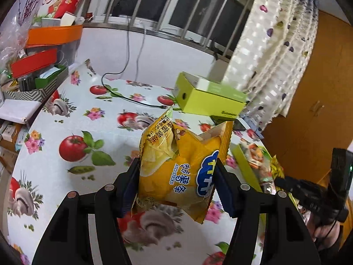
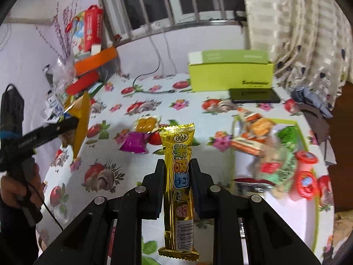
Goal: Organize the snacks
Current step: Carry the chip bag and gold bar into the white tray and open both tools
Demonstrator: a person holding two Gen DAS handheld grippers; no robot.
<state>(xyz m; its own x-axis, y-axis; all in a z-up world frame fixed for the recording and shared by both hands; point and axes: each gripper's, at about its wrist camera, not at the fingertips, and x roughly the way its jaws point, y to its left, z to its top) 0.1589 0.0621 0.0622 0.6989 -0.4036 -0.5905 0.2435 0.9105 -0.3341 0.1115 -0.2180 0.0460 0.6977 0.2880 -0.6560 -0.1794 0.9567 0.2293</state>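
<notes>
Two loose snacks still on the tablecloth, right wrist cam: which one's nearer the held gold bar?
The purple packet: it lies just left of the gold bar in the right gripper. The yellow-centred packet sits farther back.

lower edge of the yellow potato-stick bag (image 1: 176,167) partly covered by the left gripper (image 1: 176,185) fingers. right side of the tray (image 1: 245,167) of snacks cut off behind the right gripper (image 1: 308,190) and the frame's dark rim. in the right wrist view, tray (image 2: 308,141) contents smeared by motion blur, wrappers unreadable. lettering on the green box (image 2: 229,75) too blurred to read. purple packet (image 2: 134,142) and yellow packet (image 2: 146,124) soft, labels unclear. shelf clutter at left too small to identify.
</notes>
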